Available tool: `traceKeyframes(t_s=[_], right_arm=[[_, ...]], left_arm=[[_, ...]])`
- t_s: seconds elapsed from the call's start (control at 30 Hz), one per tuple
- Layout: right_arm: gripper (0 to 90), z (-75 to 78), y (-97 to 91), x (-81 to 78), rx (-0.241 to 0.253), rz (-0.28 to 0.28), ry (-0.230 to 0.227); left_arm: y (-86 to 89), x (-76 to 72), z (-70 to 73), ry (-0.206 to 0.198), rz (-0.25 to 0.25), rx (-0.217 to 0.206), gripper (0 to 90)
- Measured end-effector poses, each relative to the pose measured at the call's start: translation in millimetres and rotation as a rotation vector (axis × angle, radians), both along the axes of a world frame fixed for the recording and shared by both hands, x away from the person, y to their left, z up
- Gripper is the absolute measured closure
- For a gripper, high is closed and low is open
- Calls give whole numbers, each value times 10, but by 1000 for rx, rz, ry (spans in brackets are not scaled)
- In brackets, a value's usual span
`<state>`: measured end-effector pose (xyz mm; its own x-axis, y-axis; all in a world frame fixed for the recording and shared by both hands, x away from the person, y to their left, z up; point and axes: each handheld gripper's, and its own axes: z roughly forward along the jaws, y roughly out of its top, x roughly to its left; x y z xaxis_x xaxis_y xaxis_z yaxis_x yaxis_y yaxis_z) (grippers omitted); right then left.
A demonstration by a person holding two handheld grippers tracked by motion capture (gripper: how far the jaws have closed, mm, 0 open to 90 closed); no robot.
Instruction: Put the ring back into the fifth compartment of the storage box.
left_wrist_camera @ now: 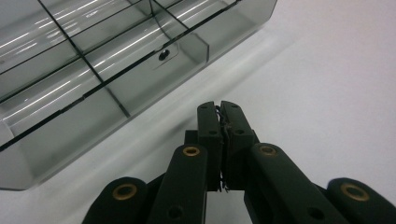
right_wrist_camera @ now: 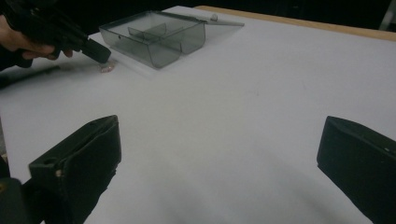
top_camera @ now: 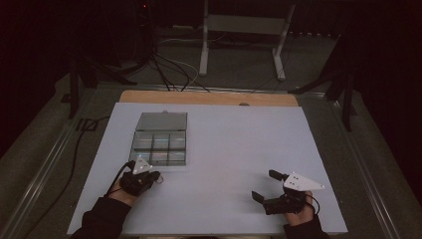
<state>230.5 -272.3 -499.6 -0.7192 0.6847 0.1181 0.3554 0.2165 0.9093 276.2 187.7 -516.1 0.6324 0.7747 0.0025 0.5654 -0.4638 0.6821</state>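
A clear grey compartment box [top_camera: 160, 144] lies open on the white table [top_camera: 224, 149], its lid [top_camera: 162, 121] folded flat behind it. My left gripper [top_camera: 157, 176] rests just in front of the box's near edge. In the left gripper view its jaws [left_wrist_camera: 219, 110] are pressed together, with no clear object between them, beside the box wall [left_wrist_camera: 140, 88]. My right gripper [top_camera: 264, 185] sits at the near right of the table, its fingers [right_wrist_camera: 79, 161] wide apart over bare surface. From there I see the left gripper [right_wrist_camera: 97, 51] and a small pinkish thing [right_wrist_camera: 107, 68] under its tip.
The box's compartments [left_wrist_camera: 60, 60] look bare; a small dark hole [left_wrist_camera: 163, 56] marks its front wall. A wooden strip [top_camera: 209, 97] borders the table's far edge. Beyond it are cables [top_camera: 169, 69] and a metal stand [top_camera: 244, 35] on the floor.
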Motion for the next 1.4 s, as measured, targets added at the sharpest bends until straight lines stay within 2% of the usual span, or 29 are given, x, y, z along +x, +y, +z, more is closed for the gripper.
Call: traceKeyframes(t_s=[0.87, 0.97, 1.4], right_arm=[[0, -1, -2, -2, 2, -3, -1], [0, -7, -3, 4, -2, -4, 3], [0, -2, 3, -2, 4, -5, 3]], left_arm=[[9, -33, 201, -56, -6, -40, 900], [17, -28, 225, -67, -3, -56, 900], [4, 15, 305, -96, -9, -51, 900]])
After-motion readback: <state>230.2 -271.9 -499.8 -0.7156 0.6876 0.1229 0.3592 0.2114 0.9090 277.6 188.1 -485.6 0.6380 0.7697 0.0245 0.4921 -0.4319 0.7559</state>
